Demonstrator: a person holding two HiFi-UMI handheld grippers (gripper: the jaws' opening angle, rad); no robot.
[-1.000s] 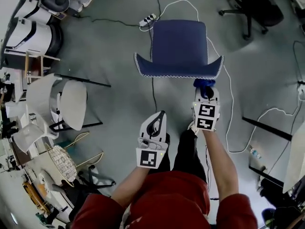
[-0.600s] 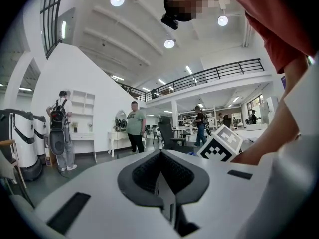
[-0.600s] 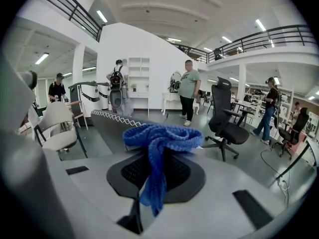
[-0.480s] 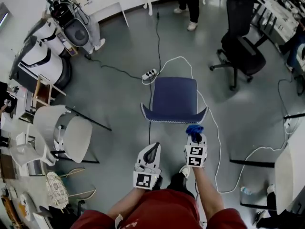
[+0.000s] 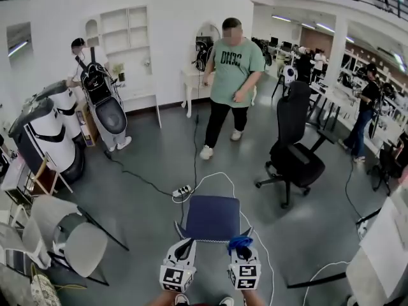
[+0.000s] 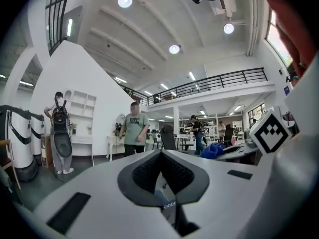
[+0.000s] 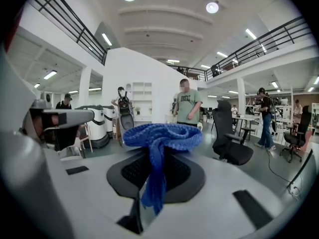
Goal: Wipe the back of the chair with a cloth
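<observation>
At the lower left, the left gripper [image 5: 185,246] has its jaws pressed together with nothing between them. Just beside it at 3 o'clock, the right gripper [image 5: 241,247] is clamped on a blue cloth [image 5: 240,241], which bunches above the jaw tips. The blue chair [image 5: 212,217] stands on the grey floor at 12 o'clock from both grippers, its back edge nearest them. A black office chair [image 5: 293,145] sits at 2 o'clock.
</observation>
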